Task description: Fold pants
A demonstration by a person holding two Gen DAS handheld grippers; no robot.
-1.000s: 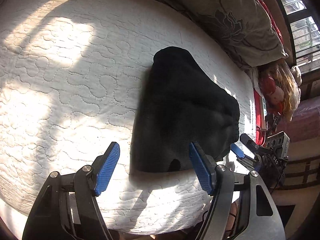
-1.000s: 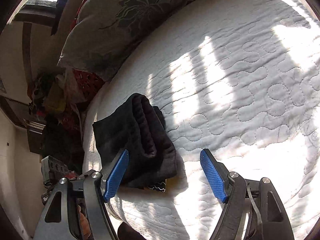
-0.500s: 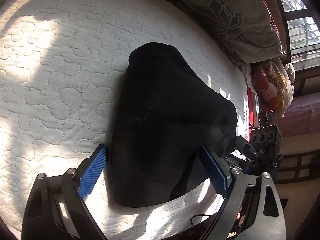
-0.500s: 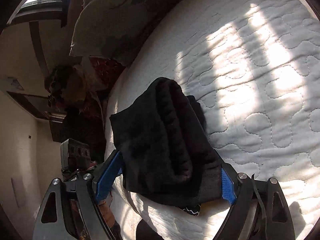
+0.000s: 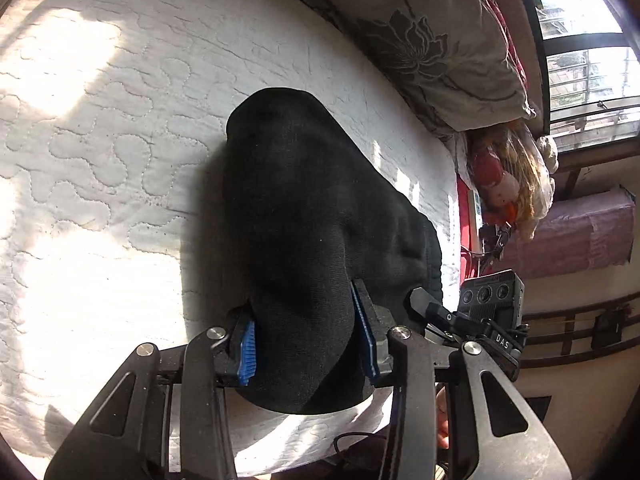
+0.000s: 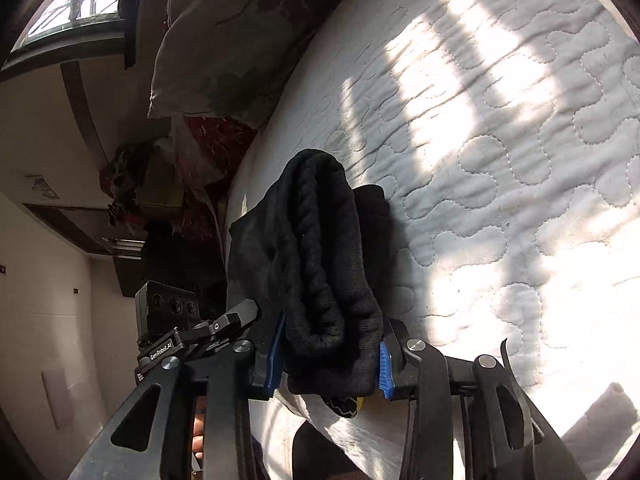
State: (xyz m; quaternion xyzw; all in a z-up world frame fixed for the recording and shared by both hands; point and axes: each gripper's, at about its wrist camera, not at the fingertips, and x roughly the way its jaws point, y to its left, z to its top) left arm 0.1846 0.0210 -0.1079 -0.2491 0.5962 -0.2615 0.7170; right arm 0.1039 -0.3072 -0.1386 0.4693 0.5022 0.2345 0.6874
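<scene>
One pair of folded black pants (image 5: 320, 216) lies near the edge of a bed's white quilted mattress (image 5: 100, 160), sunlit in patches. Both tongs have just been closing and now pinch the bundle's near end: the left tongs (image 5: 306, 344) beside the right tongs (image 6: 330, 360). One floral pillow (image 5: 420, 40) lies beyond; bagged clutter (image 5: 508, 176) crowds the bedside.

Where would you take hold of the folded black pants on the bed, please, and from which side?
Grip the near end of the folded black pants, coming from the bed's near edge: the thick bundle narrows there and overhangs the quilted mattress. Both hand-held grippers already pinch that end.
</scene>
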